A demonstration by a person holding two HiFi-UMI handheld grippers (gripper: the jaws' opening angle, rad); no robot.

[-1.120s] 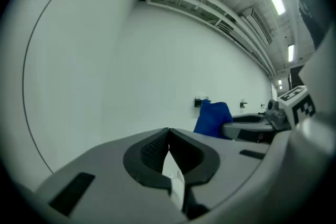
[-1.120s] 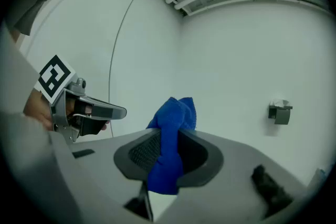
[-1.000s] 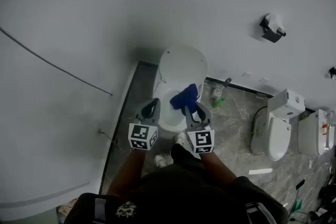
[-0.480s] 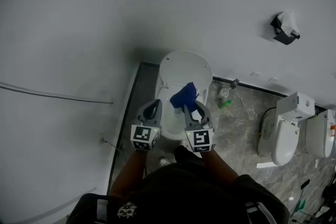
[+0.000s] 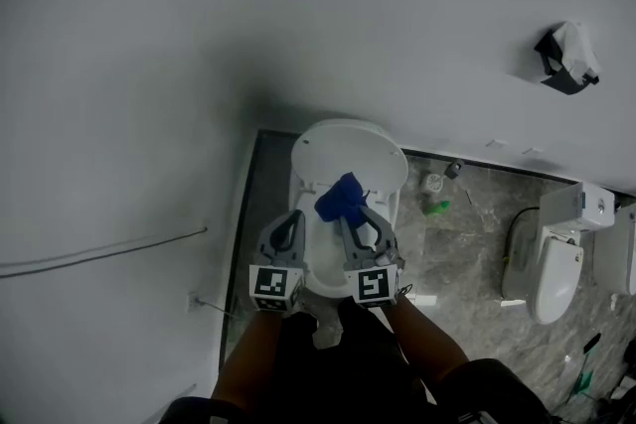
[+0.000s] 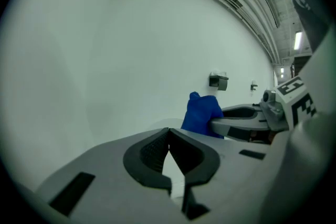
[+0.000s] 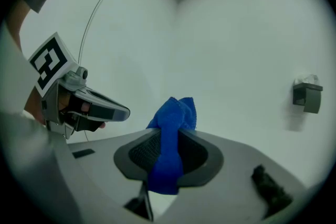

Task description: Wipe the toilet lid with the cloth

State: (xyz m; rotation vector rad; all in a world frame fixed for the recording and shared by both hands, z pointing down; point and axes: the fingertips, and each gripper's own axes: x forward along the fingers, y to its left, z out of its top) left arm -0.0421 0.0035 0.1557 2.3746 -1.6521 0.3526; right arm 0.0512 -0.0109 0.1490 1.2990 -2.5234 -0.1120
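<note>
Both over toilet (image 5: 350,152) on marbled floor (image 5: 469,248): left hand-held gripper (image 5: 289,219) closed, right hand-held gripper (image 5: 355,217) pinching cloth (image 5: 338,198).

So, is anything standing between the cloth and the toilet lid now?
Nothing visible does. The blue cloth, clamped in the right gripper, hangs in front of the toilet lid; the shut left gripper is off to one side.

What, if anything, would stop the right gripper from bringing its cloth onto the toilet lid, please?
Probably nothing, so yes: the right gripper, shut on the blue cloth, sits just short of the toilet lid with nothing visible between them. The shut, empty left gripper is alongside.
</note>
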